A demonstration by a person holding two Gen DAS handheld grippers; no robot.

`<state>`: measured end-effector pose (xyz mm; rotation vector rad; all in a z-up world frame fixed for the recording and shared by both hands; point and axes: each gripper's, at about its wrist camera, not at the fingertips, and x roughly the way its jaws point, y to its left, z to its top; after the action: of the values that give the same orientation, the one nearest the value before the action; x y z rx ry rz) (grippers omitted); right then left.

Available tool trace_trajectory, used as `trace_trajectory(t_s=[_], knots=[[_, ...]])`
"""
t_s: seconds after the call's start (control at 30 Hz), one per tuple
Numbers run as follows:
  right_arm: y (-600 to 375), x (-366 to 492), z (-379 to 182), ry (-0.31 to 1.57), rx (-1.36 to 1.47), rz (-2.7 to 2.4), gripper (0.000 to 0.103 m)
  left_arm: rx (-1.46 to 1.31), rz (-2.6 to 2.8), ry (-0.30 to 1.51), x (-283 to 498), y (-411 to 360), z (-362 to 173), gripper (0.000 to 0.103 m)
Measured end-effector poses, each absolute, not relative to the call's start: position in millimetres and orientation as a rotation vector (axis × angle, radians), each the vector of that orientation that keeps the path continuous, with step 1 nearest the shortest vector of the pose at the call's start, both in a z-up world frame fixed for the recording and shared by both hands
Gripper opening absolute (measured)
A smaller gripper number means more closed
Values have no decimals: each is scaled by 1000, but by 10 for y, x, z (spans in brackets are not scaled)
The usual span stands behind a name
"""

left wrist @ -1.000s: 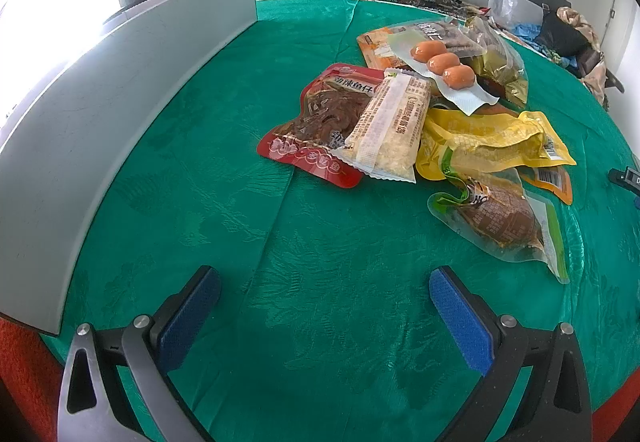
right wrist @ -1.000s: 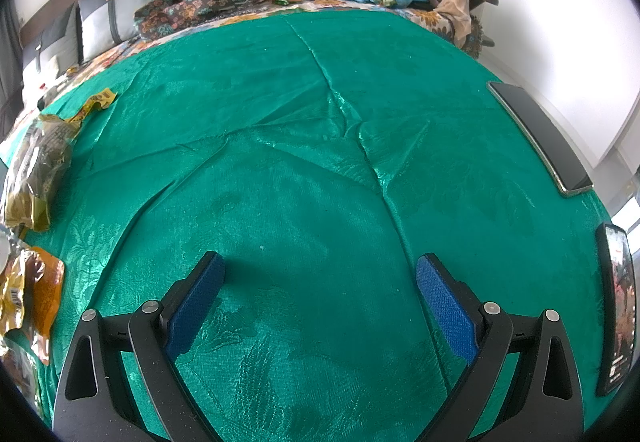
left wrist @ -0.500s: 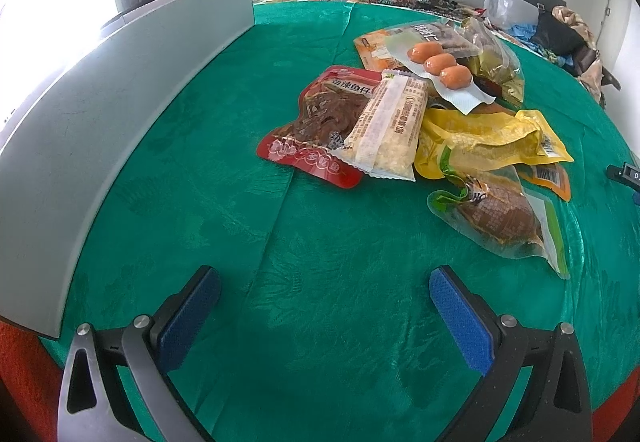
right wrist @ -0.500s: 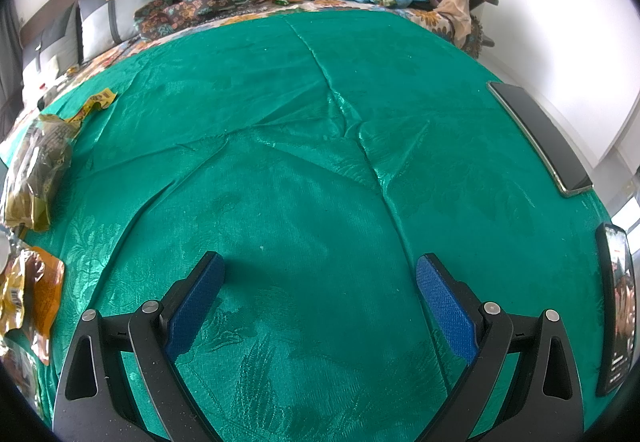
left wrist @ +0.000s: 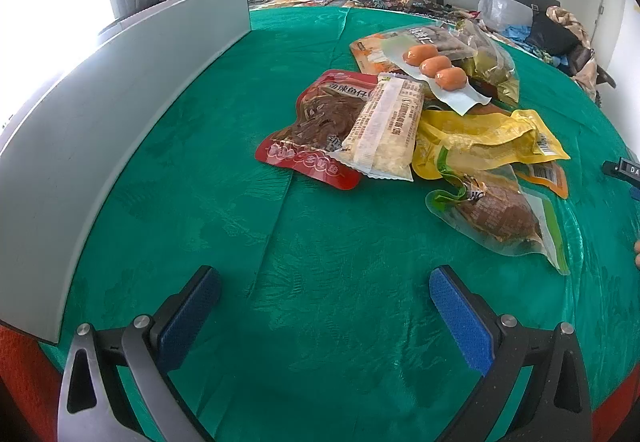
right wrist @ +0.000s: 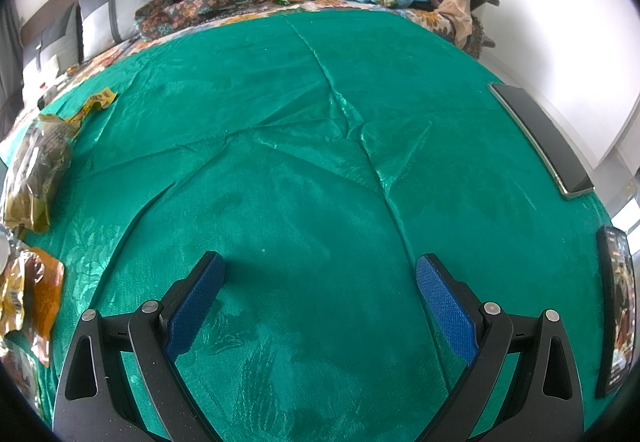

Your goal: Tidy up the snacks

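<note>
The left gripper (left wrist: 324,298) hovers with fingers spread wide and empty above the green-clothed surface (left wrist: 224,210), short of a heap of snack packets: a red pouch (left wrist: 316,130) overlapped by a pale bar wrapper (left wrist: 386,126), a yellow bag (left wrist: 488,138), a clear sausage pack (left wrist: 434,68) and a clear pouch (left wrist: 500,214). A grey panel (left wrist: 100,126) stands along the left edge. The right gripper (right wrist: 320,282), fingers likewise apart, faces bare cloth, with two phones (right wrist: 540,142) at its right rim.
</note>
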<state>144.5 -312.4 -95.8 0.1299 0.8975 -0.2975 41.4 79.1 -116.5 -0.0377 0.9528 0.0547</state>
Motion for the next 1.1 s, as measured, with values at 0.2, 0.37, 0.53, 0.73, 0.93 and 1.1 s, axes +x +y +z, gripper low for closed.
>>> trace_trajectory(t_s=[0.2,0.37,0.53,0.73,0.93,1.1], knots=[[-3121,1439,-948,916,130,-294,96,-34,38,954,413,806,-1163,103],[-2929,748,-624,739,200,-209,97,-22,3,945,385,838,-1161,103],[-2608,3,-568,623,149,-162,97,-106,-62,984,435,933,-1090,103],[-2378,95,-537,617,33,-103,97,-104,-119,944,665,1042,-740,102],[-2258,131,-635,649,0,-48,97,114,-205,977,1225,746,-522,84],[-2218,106,-626,635,10,-46,97,205,-221,1023,1455,496,-749,47]])
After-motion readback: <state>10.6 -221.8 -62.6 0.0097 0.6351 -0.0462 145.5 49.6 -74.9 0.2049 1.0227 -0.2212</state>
